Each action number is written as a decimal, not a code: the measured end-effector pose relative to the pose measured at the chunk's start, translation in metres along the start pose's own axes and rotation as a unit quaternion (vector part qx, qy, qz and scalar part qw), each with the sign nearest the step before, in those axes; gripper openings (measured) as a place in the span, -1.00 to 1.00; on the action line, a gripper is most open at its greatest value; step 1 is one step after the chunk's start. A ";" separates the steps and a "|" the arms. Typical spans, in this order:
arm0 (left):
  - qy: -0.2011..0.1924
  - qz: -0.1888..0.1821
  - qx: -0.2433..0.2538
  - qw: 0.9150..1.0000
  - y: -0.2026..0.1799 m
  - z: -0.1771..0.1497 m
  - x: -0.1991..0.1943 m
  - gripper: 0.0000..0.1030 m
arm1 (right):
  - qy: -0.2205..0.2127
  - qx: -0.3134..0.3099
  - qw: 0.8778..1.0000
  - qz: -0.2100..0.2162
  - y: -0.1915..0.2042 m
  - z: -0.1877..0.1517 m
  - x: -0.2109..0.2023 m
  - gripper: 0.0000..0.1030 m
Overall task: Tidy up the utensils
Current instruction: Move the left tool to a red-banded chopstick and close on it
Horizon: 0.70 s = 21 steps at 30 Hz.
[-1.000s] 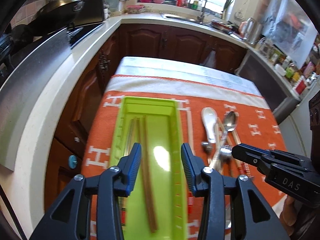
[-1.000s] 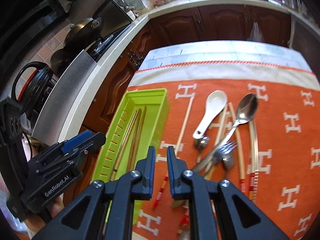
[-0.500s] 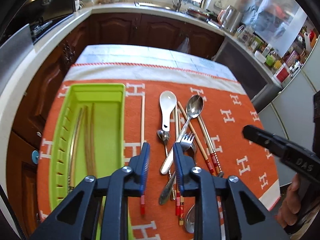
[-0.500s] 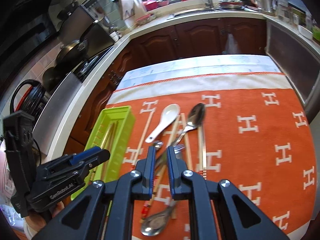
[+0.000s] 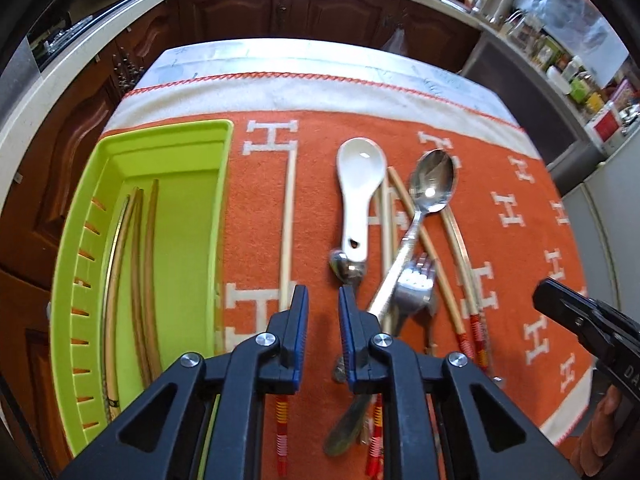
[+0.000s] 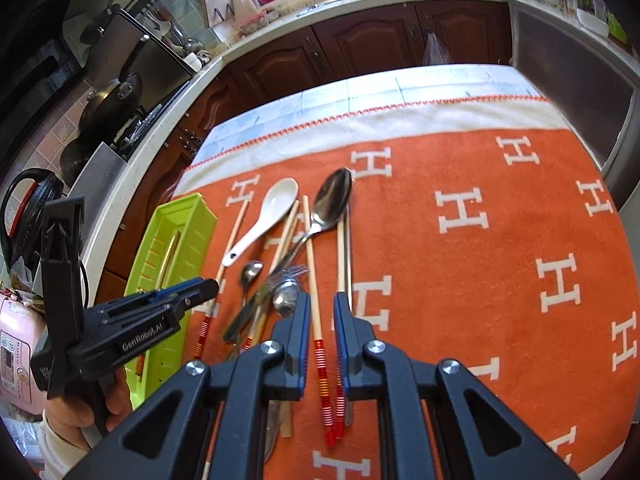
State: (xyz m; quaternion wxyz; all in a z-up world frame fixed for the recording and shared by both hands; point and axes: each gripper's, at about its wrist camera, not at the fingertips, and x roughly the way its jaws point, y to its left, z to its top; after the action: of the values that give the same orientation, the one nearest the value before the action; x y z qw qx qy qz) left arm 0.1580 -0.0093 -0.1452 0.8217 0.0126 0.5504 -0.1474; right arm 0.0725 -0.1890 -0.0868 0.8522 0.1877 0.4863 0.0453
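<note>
Your left hand-held gripper (image 5: 323, 300) has shifted off the green tray (image 5: 224, 184) to above the loose utensils, jaws closing on nothing. Your right hand-held gripper (image 6: 322, 306) has moved over a red-banded chopstick (image 6: 314, 304).

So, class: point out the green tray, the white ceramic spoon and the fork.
green tray (image 5: 224, 184), left wrist view, right-hand wall.
white ceramic spoon (image 5: 362, 164), left wrist view, middle of its bowl.
fork (image 5: 416, 280), left wrist view, base of its tines.

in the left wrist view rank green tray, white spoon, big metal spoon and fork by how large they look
1. green tray
2. white spoon and big metal spoon: look alike, and the metal one's handle end is hidden, so unranked
3. fork, partly hidden
</note>
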 end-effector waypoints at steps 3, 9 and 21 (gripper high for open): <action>0.009 0.021 0.000 1.000 0.001 0.002 0.008 -0.74 | 0.007 0.001 1.000 0.002 -0.005 0.000 0.006 -0.77; 0.024 0.057 0.008 0.998 -0.002 0.007 0.018 -0.74 | 0.018 0.008 1.000 0.009 -0.013 -0.001 0.016 -0.77; 0.021 0.108 0.049 0.993 -0.016 0.014 0.030 -0.67 | 0.032 0.013 0.999 0.010 -0.024 -0.002 0.030 -0.77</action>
State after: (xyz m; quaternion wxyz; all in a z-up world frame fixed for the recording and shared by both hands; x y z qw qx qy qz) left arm 0.1767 -0.0342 -0.1642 0.8193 0.1157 0.5552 -0.0841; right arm 0.0835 -0.2025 -0.1207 0.8331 0.2018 0.5122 0.0537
